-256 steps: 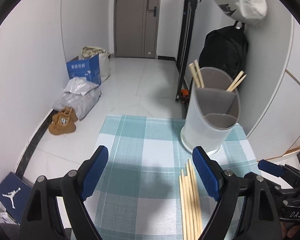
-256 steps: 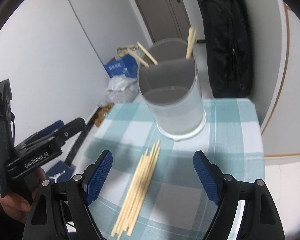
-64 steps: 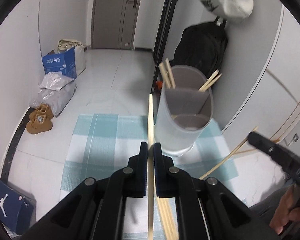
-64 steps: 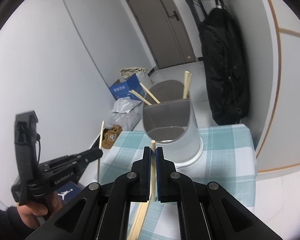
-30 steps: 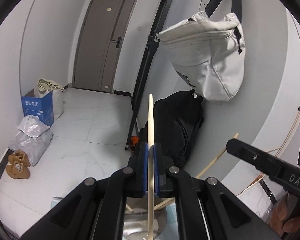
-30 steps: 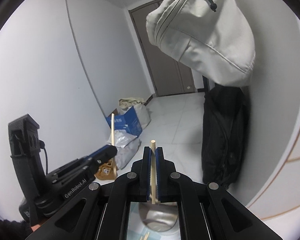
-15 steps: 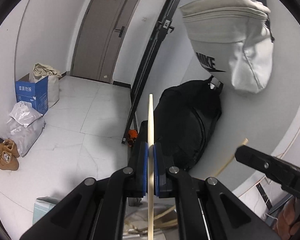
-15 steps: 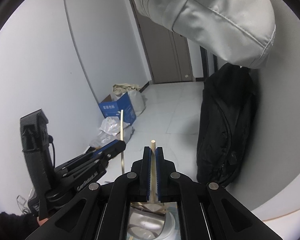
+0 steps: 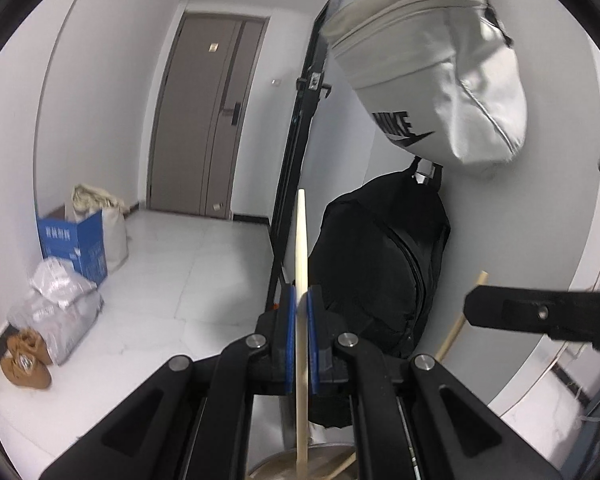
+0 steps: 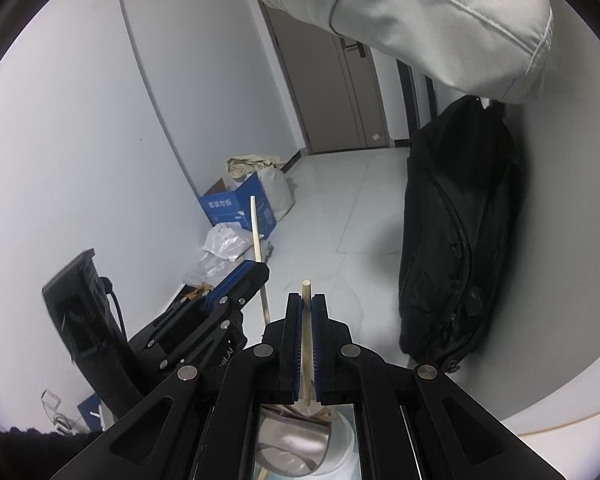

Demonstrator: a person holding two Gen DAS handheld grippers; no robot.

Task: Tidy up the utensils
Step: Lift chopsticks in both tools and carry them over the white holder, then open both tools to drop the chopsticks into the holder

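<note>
My left gripper [image 9: 301, 300] is shut on a pale wooden chopstick [image 9: 301, 240] that stands upright, its lower end reaching down to the rim of the grey holder [image 9: 284, 466] at the bottom of the left wrist view. My right gripper [image 10: 307, 300] is shut on another chopstick [image 10: 306, 320], also upright, directly above the grey utensil holder [image 10: 296, 448], which shows between its arms. The left gripper [image 10: 256, 270] with its chopstick [image 10: 256, 228] appears to the left in the right wrist view. The right gripper's black finger [image 9: 540, 314] and its chopstick [image 9: 456, 328] cross the right of the left wrist view.
A black backpack [image 9: 384, 272] leans on the white wall behind the holder, with a pale grey bag [image 9: 432, 80] hanging above it. A black stand pole [image 9: 296, 160] rises beside them. On the floor to the left lie a blue box [image 9: 74, 240], plastic bags [image 9: 56, 308] and brown shoes [image 9: 24, 360].
Both grippers have sunk with their chopsticks over the holder. The holder now shows larger between the right gripper's arms, and the hanging bag has slid up in both views.
</note>
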